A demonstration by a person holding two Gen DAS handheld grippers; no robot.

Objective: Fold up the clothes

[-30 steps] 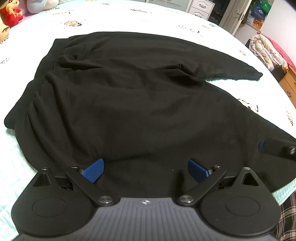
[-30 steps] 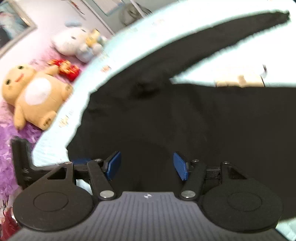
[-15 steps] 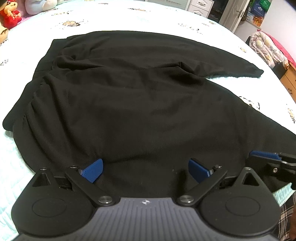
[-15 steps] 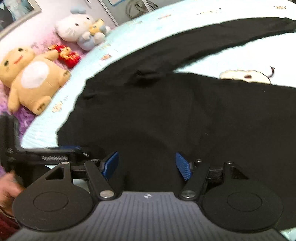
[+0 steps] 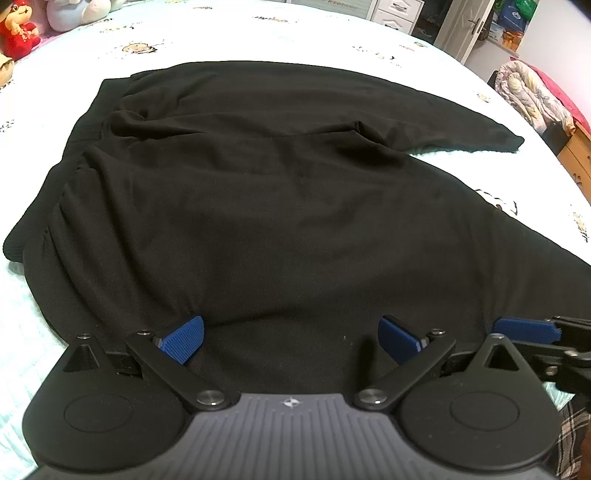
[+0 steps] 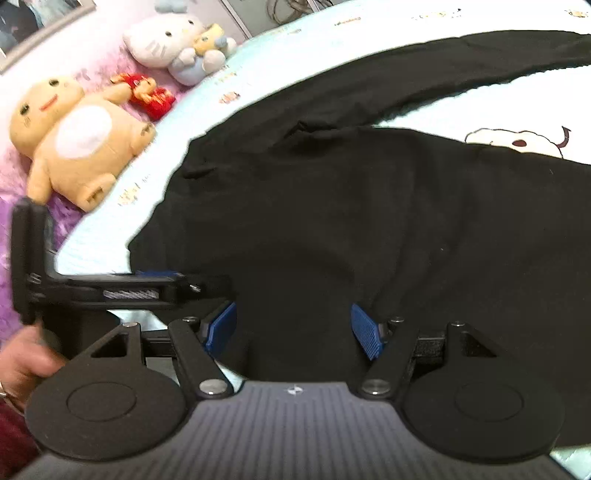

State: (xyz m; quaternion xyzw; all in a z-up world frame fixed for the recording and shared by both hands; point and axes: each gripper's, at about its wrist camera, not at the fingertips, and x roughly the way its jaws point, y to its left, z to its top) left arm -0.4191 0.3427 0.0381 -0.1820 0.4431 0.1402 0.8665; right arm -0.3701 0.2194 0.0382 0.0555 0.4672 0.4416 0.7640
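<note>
A black long-sleeved garment [image 5: 277,206] lies spread on the bed, its body rumpled at the left and one sleeve [image 5: 443,122] stretched out to the far right. My left gripper [image 5: 291,336] is open at the near hem, blue pads wide apart over the cloth. The right gripper's blue pad [image 5: 524,330] shows just to its right. In the right wrist view my right gripper [image 6: 293,325] is also open above the same garment [image 6: 332,221] near its hem. The left gripper [image 6: 147,284] sits close at its left, held by a hand [image 6: 22,365].
The bed sheet [image 5: 258,33] is pale with cartoon prints. Plush toys line the far side: a tan one [image 6: 74,136], a white cat [image 6: 166,40], a red one [image 6: 147,92]. A rolled quilt [image 5: 528,92] and wooden furniture [image 5: 576,155] stand at the right.
The right gripper has come in beside the left one at the hem, and its view has swung and steadied. The left gripper has stayed put. The garment lies as before.
</note>
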